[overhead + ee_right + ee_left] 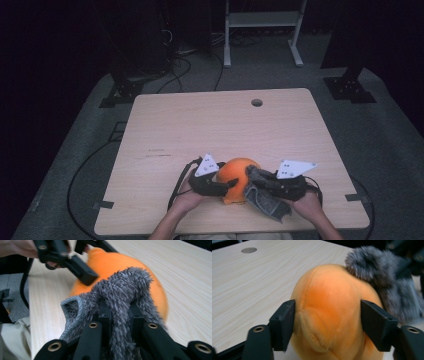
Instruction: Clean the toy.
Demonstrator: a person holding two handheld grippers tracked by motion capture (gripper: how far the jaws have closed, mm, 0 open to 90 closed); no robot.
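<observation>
An orange plush toy (234, 174) (329, 310) (112, 262) lies near the front edge of the wooden table (200, 125). My left gripper (230, 181) (327, 317) has its jaws on either side of the toy, and both pads touch its soft sides. A grey fuzzy cloth (268, 202) (374, 265) (125, 285) drapes over the toy's right side and hangs down toward the table. My right gripper (256, 177) (120, 312) is shut on a fold of this cloth. The cloth hides the right gripper's pads.
A round cable hole (257, 102) (249, 250) sits near the table's far edge. Light wood stretches bare beyond the toy. A white metal frame (262, 20) and black cables (175, 70) stand on the floor behind the table.
</observation>
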